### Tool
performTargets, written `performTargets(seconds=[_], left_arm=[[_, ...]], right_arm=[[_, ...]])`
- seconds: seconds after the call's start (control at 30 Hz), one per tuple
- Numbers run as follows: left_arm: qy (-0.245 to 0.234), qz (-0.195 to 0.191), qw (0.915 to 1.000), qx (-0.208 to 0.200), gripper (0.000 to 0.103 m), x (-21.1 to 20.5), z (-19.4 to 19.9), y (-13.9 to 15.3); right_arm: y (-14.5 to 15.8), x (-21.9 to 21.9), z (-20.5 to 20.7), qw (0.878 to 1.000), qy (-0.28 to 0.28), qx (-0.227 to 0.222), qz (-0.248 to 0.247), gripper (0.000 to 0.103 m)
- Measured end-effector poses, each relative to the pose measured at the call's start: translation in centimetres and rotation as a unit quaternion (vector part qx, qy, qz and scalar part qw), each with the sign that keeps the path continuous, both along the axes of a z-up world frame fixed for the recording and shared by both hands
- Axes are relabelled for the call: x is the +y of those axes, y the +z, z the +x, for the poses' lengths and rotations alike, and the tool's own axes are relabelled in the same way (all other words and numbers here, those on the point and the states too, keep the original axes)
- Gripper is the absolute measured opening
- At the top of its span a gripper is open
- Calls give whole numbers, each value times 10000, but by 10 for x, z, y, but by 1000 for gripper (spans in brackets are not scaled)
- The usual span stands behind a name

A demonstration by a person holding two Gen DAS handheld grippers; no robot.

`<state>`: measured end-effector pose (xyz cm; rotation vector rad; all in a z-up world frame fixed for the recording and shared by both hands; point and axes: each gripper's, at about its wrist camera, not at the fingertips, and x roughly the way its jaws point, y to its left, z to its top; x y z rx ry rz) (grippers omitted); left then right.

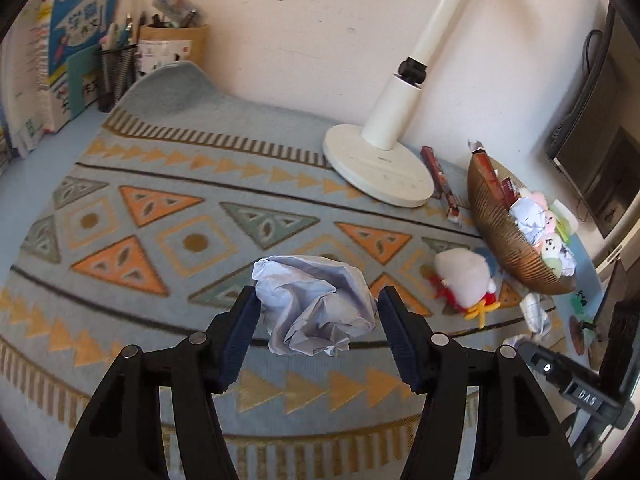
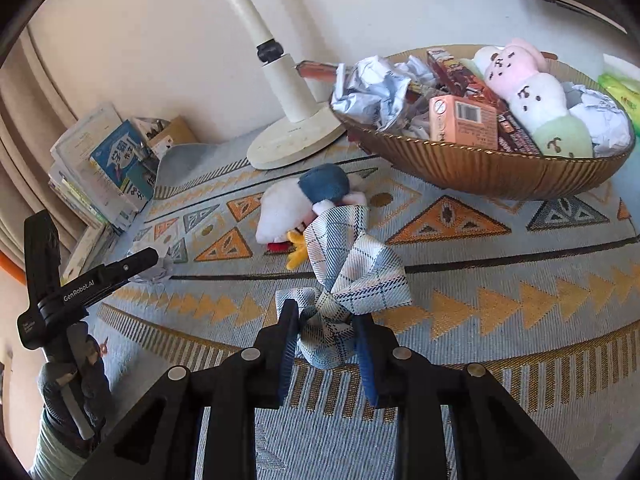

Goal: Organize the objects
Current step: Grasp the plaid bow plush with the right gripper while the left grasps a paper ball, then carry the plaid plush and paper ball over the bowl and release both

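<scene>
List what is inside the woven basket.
Woven basket holds crumpled paper, an orange carton, snack boxes and a pastel plush. Anything beneath is covered.

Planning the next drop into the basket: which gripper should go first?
Right. The right gripper is shut on the plaid cloth, with the basket close ahead. The left gripper grips crumpled paper farther away.

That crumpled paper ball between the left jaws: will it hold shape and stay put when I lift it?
The crumpled paper ball looks light and loosely wadded, so it will probably crush somewhat under pressure. Its creased surface should give the ribbed pads some purchase, so slipping seems unlikely.
</scene>
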<state>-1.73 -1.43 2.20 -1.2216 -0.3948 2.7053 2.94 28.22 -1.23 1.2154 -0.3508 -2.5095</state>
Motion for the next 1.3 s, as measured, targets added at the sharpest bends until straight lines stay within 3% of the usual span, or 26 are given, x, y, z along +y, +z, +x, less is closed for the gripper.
performTargets(seconds=[0.1, 0.17, 0.23, 0.33, 0.43, 0.5, 0.53, 0.57, 0.83, 0.93, 1.1, 1.23, 1.3], left_arm=[[175, -32, 9998, 101, 59, -17, 16, -9], [201, -97, 9993, 306, 60, -14, 18, -3], [181, -286, 9985, 423, 62, -7, 19, -1], [89, -563, 9976, 398, 62, 2, 19, -1], [52, -550, 9972, 498, 62, 1, 22, 2], [87, -463, 9976, 504, 62, -2, 22, 2], [101, -426, 9977, 509, 62, -4, 22, 2], [107, -406, 9978, 521, 62, -4, 22, 2], [176, -717, 9957, 557, 61, 6, 23, 4], [-163, -691, 9955, 624, 61, 21, 26, 18], [-1003, -215, 9903, 933, 61, 79, 12, 70], [-1706, 241, 9798, 1018, 61, 145, -20, 101], [-1901, 254, 9752, 1101, 61, 176, -38, 109]], right_arm=[[0, -11, -1, 9995, 193, -71, 257, 44], [2, -14, -1, 9991, 194, -29, 366, 64], [2, -13, -1, 9989, 9, -24, 462, 70], [1, -7, -5, 9989, -216, -34, 410, 70], [1, -4, -6, 9970, -522, 0, 577, 70], [2, -4, -6, 9953, -667, 32, 702, 55], [2, -2, -6, 9952, -699, 33, 687, 39], [1, -1, -6, 9955, -685, 22, 650, 31], [18, -3, 20, 9968, -376, 462, 525, 28], [34, 13, 40, 9971, -419, 592, 212, 28], [102, 69, 46, 9863, -1082, 1246, 49, 28], [132, 100, 12, 9738, -1659, 1416, 648, 28], [134, 108, -10, 9739, -1661, 1371, 720, 28]])
